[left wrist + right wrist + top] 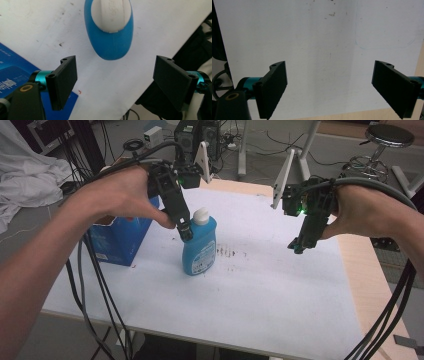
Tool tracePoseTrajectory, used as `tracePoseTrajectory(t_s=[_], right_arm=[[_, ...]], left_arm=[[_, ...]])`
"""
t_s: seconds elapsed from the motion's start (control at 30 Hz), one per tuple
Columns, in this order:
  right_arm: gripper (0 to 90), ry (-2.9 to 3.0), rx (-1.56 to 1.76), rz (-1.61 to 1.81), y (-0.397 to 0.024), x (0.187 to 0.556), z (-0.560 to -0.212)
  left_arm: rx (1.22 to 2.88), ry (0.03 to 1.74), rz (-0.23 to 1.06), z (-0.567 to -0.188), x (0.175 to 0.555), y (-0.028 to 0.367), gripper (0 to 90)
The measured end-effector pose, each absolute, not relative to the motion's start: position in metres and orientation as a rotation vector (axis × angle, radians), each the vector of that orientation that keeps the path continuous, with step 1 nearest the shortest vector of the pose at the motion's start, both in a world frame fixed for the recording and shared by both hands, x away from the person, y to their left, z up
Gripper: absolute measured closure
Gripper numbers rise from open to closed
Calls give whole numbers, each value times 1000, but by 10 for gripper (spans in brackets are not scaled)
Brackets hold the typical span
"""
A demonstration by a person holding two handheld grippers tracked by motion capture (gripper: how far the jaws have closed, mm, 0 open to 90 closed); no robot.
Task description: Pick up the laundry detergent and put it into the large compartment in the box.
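Observation:
A blue bottle (199, 249) with a white cap (201, 215) stands upright near the middle of the white table sheet (260, 285). My left gripper (184, 230) hangs just left of the cap and above the bottle's shoulder, jaws open and empty. In the left gripper view the bottle (110, 42) lies ahead of the open left gripper (115, 82), beyond its pads (66, 80). My right gripper (299, 245) hovers over the right part of the sheet, well apart from the bottle. The right gripper (329, 90) is open over bare white sheet.
A dark blue box (120, 237) stands at the table's left edge, right behind my left hand. Dark smudges (227, 253) mark the sheet beside the bottle. Bare wood (367, 285) runs along the right side. Cables (95, 290) trail below both wrists.

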State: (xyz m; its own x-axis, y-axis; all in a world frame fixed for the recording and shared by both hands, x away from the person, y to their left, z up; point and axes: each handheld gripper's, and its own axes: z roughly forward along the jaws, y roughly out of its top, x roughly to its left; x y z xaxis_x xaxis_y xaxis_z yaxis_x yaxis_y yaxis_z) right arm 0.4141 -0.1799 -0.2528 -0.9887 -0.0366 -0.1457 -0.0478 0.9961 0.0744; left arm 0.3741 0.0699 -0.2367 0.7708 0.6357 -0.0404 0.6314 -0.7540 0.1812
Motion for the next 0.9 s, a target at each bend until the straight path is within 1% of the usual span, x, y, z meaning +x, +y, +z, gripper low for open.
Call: tracePoseTrajectory(t_s=[0.27, 0.4, 0.67, 0.9], right_arm=[[122, 2991, -55, 119, -181, 414, -253], [122, 2992, -61, 121, -182, 414, -252], [121, 2991, -50, 118, -182, 414, -252], [121, 2992, -53, 117, -181, 415, -253]], left_arm=[[2722, 1056, 44, -242, 379, 59, 196], [2711, 1074, 67, -248, 381, 53, 196], [2670, 1094, 67, -261, 387, 44, 196], [2659, 1119, 111, -268, 389, 38, 196]])
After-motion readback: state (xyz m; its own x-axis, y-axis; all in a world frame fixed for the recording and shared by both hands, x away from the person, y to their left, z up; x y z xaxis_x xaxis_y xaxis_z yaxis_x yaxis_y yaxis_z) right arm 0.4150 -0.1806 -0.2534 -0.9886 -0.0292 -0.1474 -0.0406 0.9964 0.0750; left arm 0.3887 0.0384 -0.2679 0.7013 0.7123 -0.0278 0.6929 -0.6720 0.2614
